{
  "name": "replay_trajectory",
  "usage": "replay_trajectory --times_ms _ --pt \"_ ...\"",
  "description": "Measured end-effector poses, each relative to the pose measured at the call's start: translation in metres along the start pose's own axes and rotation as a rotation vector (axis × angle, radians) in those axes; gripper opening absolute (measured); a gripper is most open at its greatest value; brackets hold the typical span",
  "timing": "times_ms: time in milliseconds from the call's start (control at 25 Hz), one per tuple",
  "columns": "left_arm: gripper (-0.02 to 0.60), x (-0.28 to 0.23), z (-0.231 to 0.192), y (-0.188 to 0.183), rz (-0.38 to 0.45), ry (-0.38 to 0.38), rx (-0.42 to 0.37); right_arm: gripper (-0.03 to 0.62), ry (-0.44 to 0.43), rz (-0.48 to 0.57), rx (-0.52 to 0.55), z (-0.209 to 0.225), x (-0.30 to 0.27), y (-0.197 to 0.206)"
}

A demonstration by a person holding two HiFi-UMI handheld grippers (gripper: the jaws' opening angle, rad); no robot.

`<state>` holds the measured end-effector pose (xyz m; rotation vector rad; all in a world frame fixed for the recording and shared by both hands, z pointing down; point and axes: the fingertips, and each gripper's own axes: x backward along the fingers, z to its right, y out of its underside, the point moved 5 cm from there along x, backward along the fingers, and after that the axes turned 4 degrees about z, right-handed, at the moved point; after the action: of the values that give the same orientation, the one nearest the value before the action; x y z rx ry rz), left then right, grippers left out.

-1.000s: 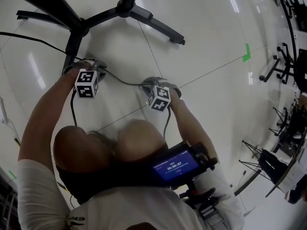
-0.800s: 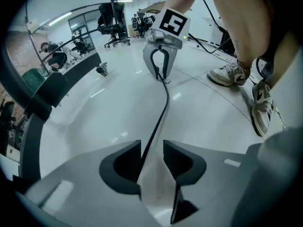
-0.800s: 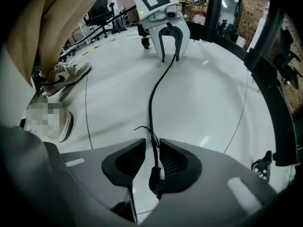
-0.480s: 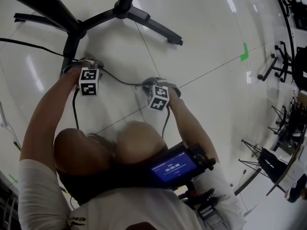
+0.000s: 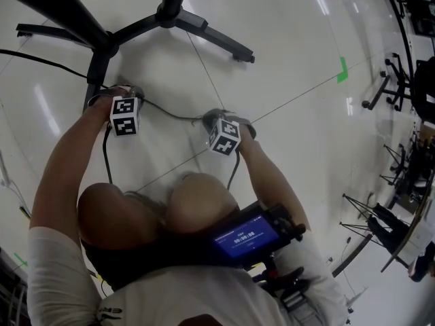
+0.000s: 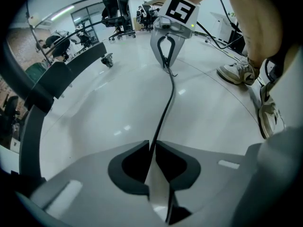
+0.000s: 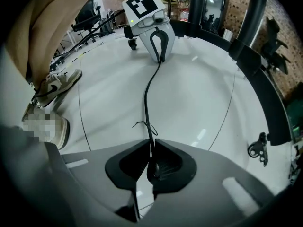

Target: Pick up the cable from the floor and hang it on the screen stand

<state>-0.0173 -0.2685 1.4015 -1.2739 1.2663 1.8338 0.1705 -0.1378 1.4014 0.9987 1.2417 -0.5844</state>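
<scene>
A thin black cable (image 5: 173, 117) lies on the white floor and runs between my two grippers. Low at the floor, my left gripper (image 5: 117, 92) is beside a leg of the black screen stand (image 5: 166, 13). In the left gripper view its jaws (image 6: 151, 148) are closing, and the tips pinch the cable (image 6: 165, 103). My right gripper (image 5: 213, 119) is also down at the floor. In its own view the right gripper (image 7: 152, 148) is shut on the cable (image 7: 147, 93), which leads off to the left gripper (image 7: 158, 46). The right gripper (image 6: 168, 51) faces the left one.
The stand's legs (image 5: 217, 38) spread over the floor ahead, with a caster (image 7: 258, 152) near my right gripper. The person's shoes (image 6: 236, 72) are close behind the cable. A green tape mark (image 5: 342, 68) and office chairs (image 5: 401, 87) lie to the right.
Both grippers stay low on the cable in about the same places. The head view has drifted slightly, so the stand sits a little higher in the picture.
</scene>
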Motion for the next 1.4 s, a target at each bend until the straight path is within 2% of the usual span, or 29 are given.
replay_trajectory --times_ms 240,600,920,1120,1400 --pt "0.028 0.016 -0.003 -0.008 0.052 -0.025 0.081 0.044 0.127 0.051 -0.144 0.024 0.022 0.004" --pt "0.025 0.034 -0.025 -0.017 0.208 -0.135 0.342 0.043 0.374 0.209 -0.348 0.071 0.056 0.000" --pt "0.025 0.067 -0.039 -0.028 0.271 -0.225 0.439 0.043 0.494 0.276 -0.355 0.085 0.093 -0.015" --pt "0.025 0.137 -0.049 -0.052 0.321 -0.323 0.506 0.043 0.551 0.333 -0.440 0.087 0.160 -0.041" --pt "0.025 0.304 -0.047 -0.101 0.367 -0.428 0.592 0.043 0.584 0.402 -0.468 0.076 0.318 -0.109"
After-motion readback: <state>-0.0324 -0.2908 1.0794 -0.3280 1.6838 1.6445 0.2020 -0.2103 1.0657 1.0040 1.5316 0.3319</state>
